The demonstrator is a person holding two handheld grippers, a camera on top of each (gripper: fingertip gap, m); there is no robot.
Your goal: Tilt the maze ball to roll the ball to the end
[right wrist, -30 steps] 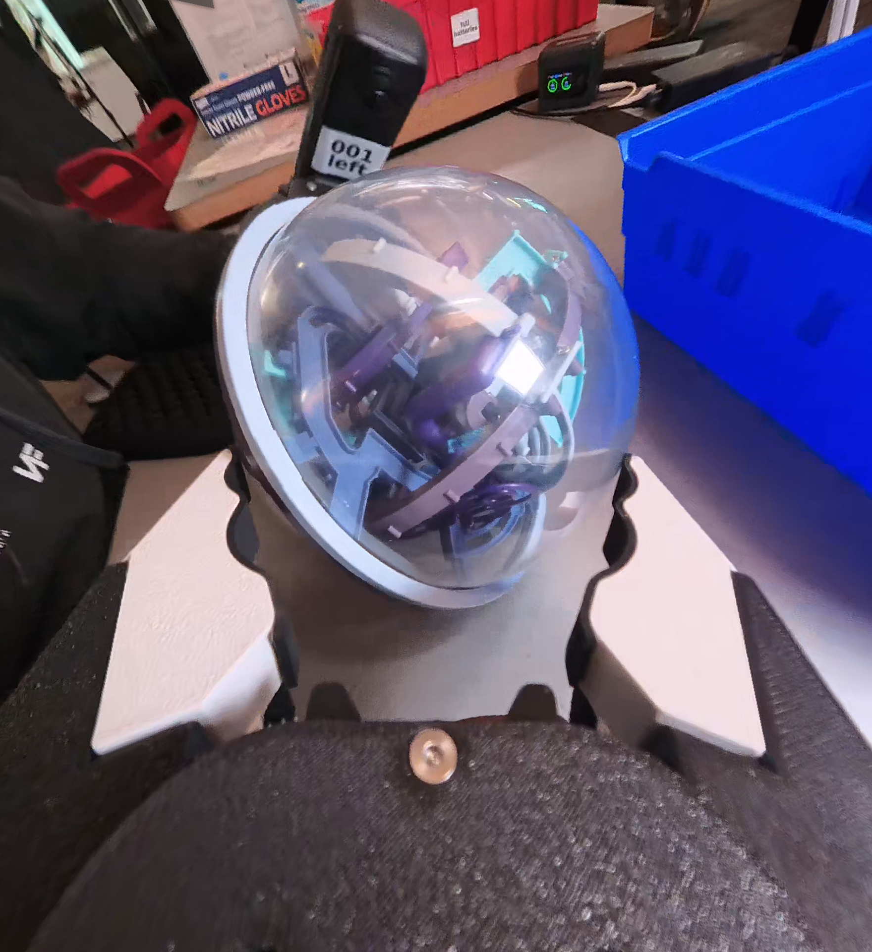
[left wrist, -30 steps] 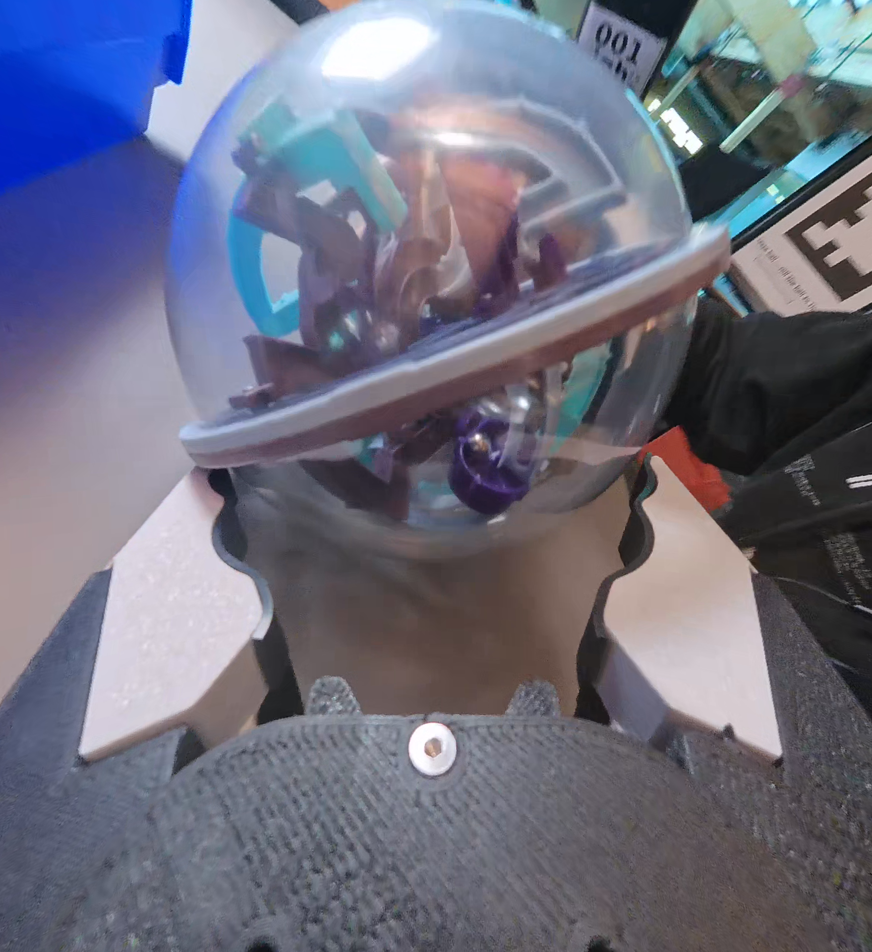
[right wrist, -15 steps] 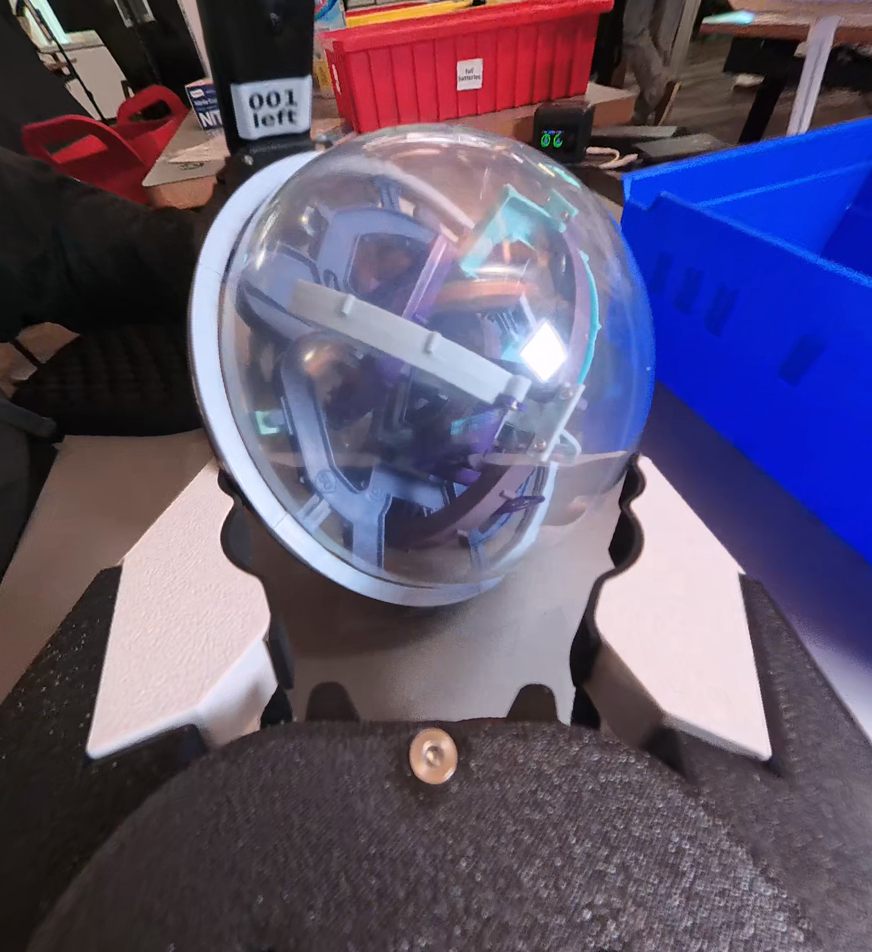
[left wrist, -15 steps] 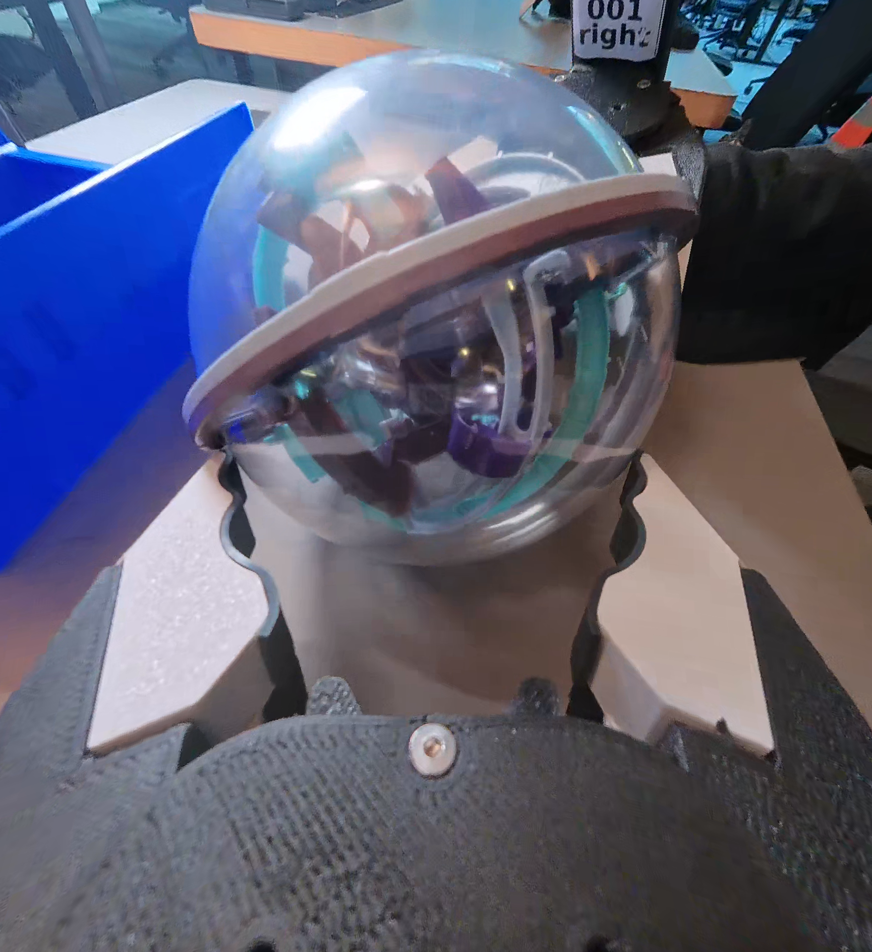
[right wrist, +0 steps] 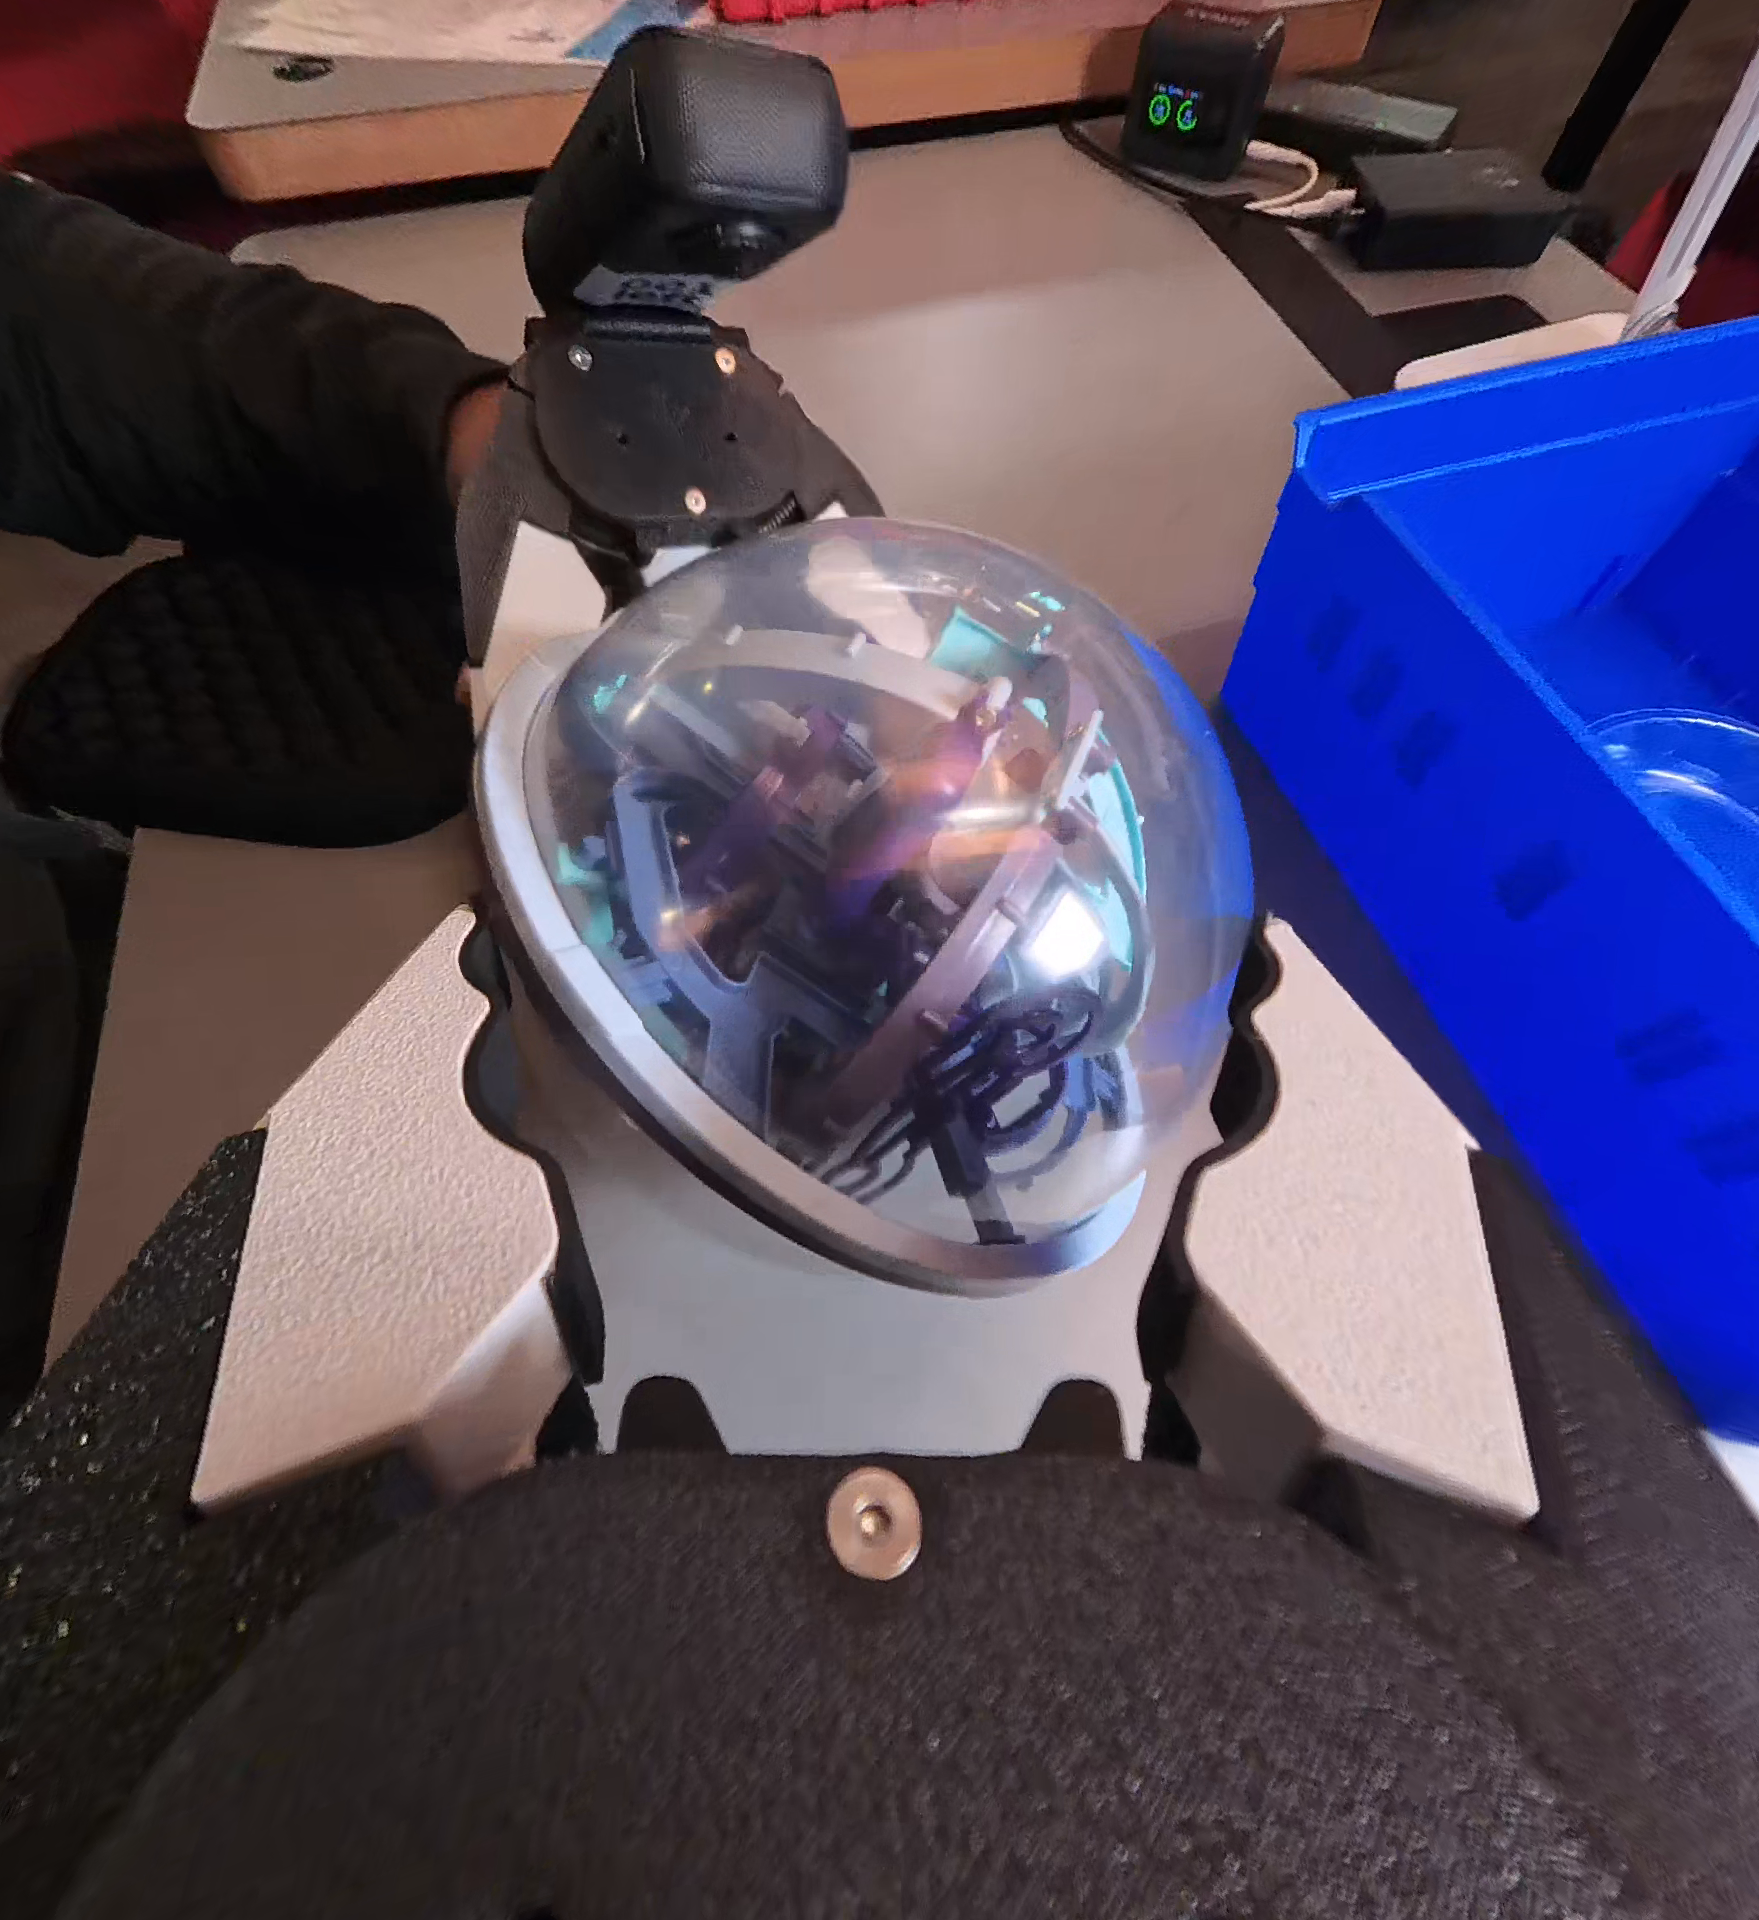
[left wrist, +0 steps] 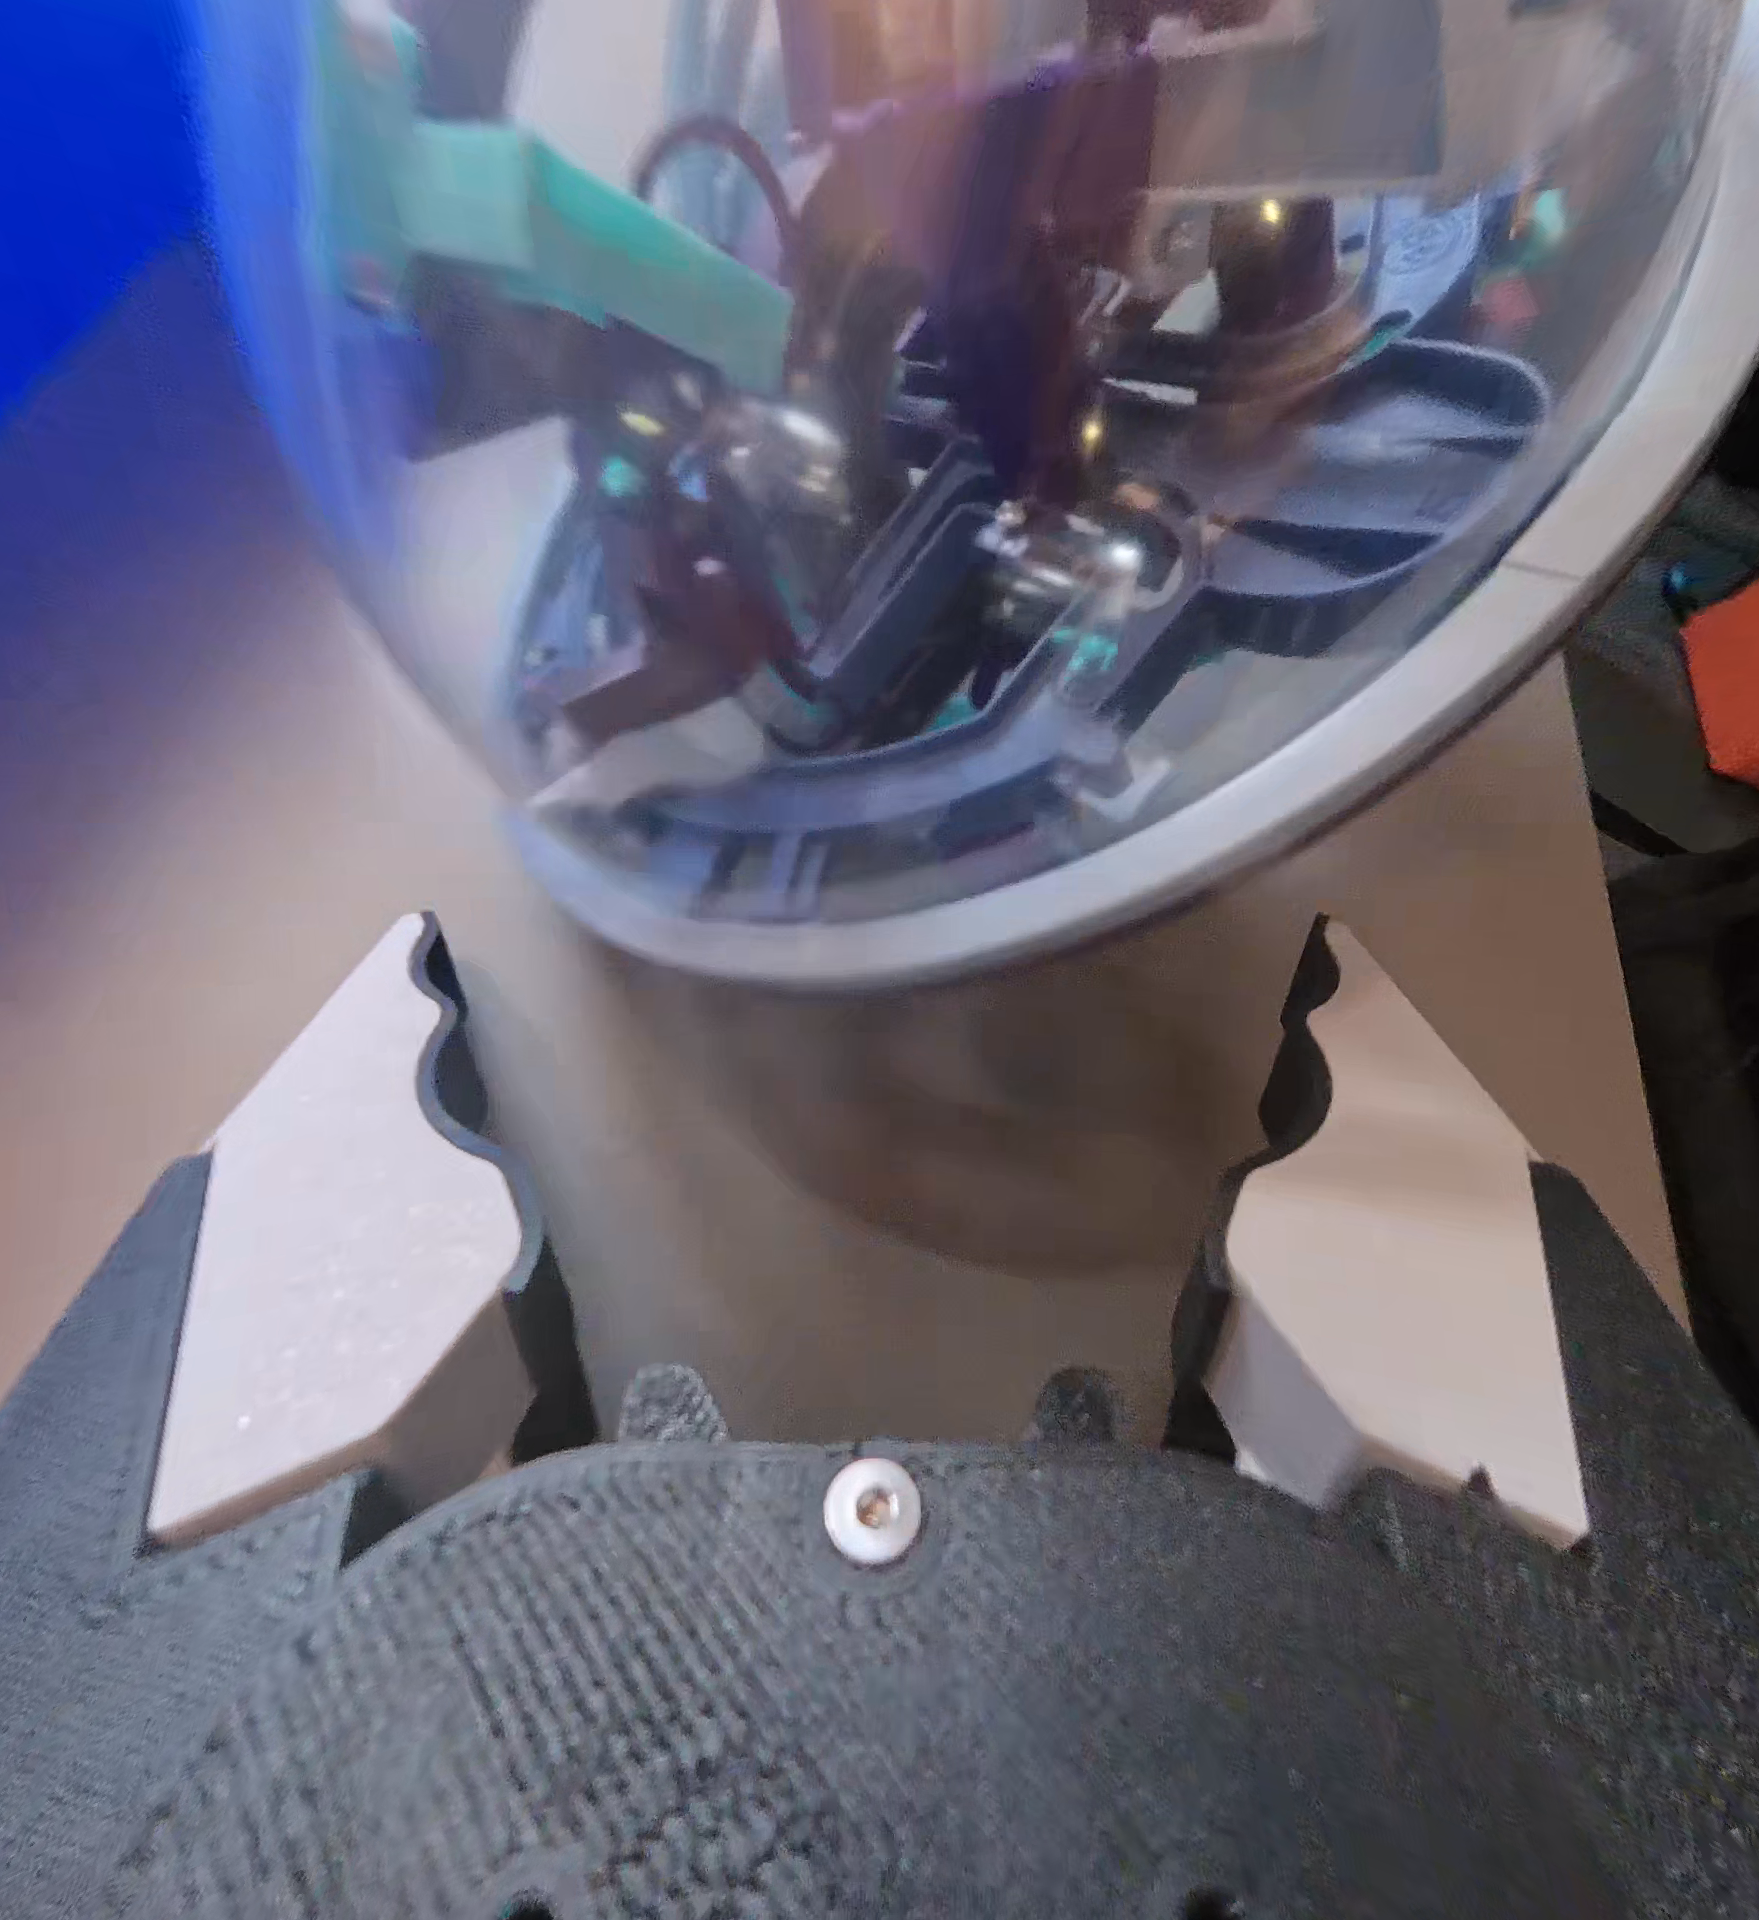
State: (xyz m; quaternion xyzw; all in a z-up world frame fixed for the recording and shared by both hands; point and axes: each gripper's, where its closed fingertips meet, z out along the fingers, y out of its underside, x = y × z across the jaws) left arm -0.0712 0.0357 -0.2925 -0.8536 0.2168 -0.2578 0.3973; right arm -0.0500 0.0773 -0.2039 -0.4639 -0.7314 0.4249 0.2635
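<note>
The maze ball [right wrist: 854,904] is a clear sphere with a grey equator rim and purple, teal and grey tracks inside. It sits between the fingers of my right gripper [right wrist: 870,966], which press on it from both sides just above the beige table [right wrist: 958,343]. My left gripper [left wrist: 870,930] is open wide. The maze ball [left wrist: 1010,468] fills the left wrist view just beyond and above its fingertips, rim tilted low; I cannot tell if they touch. A shiny small ball [left wrist: 1083,566] shows inside on a dark track. The left gripper [right wrist: 667,436] also shows behind the sphere.
A blue bin [right wrist: 1581,831] stands close on the right, with a clear dome [right wrist: 1727,821] inside; it is a blue blur in the left wrist view [left wrist: 23,208]. A person's black sleeve [right wrist: 179,416] reaches in from the left. A black device with green lights [right wrist: 1192,99] sits far back.
The maze ball has rolled over, so its rim now runs low and steep. It fills more of the left view and sits past the left fingertips. The right view now looks down more steeply.
</note>
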